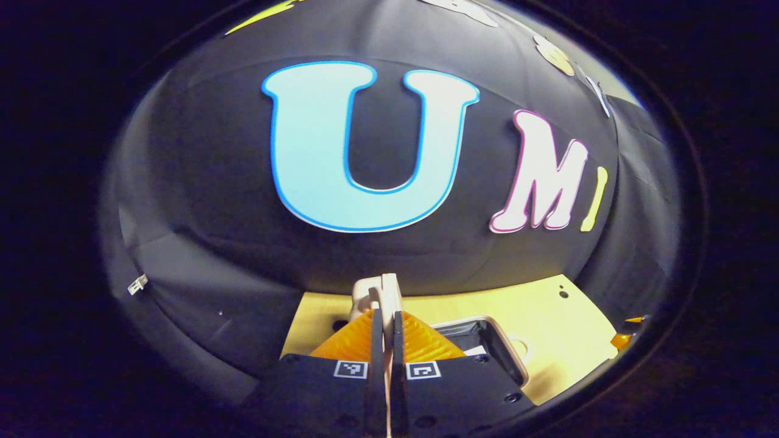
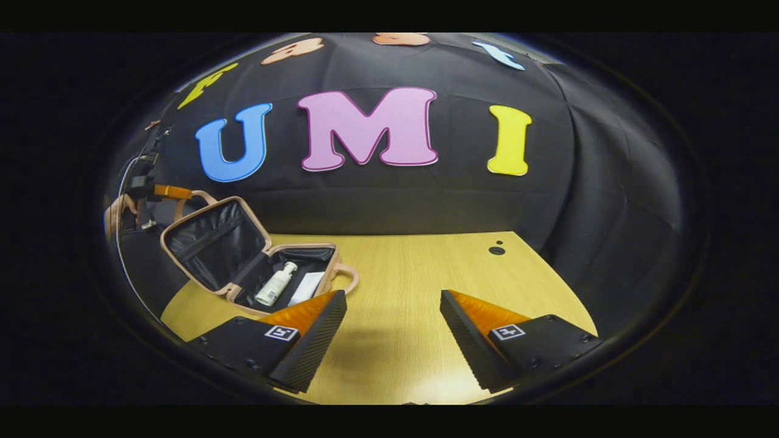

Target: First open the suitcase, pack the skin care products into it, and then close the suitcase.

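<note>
A small pink suitcase (image 2: 302,247) lies open at the left of the wooden table, its black-lined lid (image 2: 210,243) tilted up. A white bottle (image 2: 275,284) and a flat white packet (image 2: 307,287) lie in the base. In the right gripper view, my left gripper (image 2: 163,192) sits at the lid's top edge with a hand behind it. In the left gripper view, my left gripper (image 1: 384,311) is shut on the lid's pale rim (image 1: 382,287), with the base (image 1: 508,350) below to the right. My right gripper (image 2: 392,316) hovers open over bare table, right of the case, holding nothing.
The wooden table (image 2: 426,267) stretches to the right of the case, with two small dark holes (image 2: 496,249) near its far right corner. The case's handle (image 2: 351,280) sticks out toward the table's middle. Black cloth wall closes the back and sides.
</note>
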The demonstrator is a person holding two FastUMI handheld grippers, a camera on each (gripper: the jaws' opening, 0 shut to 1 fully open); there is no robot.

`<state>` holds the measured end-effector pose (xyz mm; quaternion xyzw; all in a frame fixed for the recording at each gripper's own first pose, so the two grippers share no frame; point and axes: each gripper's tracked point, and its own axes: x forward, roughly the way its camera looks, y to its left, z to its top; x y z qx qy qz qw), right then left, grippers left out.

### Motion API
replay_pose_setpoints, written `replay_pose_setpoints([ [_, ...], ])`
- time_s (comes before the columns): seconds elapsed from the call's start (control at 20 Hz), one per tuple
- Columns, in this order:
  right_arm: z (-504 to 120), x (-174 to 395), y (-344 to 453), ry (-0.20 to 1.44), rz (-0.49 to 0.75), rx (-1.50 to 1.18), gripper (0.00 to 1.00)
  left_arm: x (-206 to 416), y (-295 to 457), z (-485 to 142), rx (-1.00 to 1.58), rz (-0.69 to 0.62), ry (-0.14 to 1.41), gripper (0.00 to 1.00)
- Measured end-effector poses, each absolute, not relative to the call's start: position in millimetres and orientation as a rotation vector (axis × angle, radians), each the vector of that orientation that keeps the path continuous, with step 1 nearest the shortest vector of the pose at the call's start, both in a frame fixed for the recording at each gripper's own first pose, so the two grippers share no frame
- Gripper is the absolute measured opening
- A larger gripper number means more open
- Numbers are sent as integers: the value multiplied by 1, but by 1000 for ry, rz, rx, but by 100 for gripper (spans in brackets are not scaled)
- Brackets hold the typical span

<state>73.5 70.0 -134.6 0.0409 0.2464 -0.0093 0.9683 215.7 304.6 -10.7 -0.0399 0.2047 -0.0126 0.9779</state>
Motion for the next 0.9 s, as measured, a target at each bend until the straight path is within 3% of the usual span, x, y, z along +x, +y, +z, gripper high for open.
replay_pose_setpoints([
  [0.25,-137,76,30,487,-50,137,99,217,196,-5,-182,-72,380,8],
  [0.45,-138,91,-12,483,-90,194,97,222,112,-38,-222,-81,374,8],
  [0.9,-161,102,-72,515,-10,153,98,250,-24,-203,-151,-29,543,8],
])
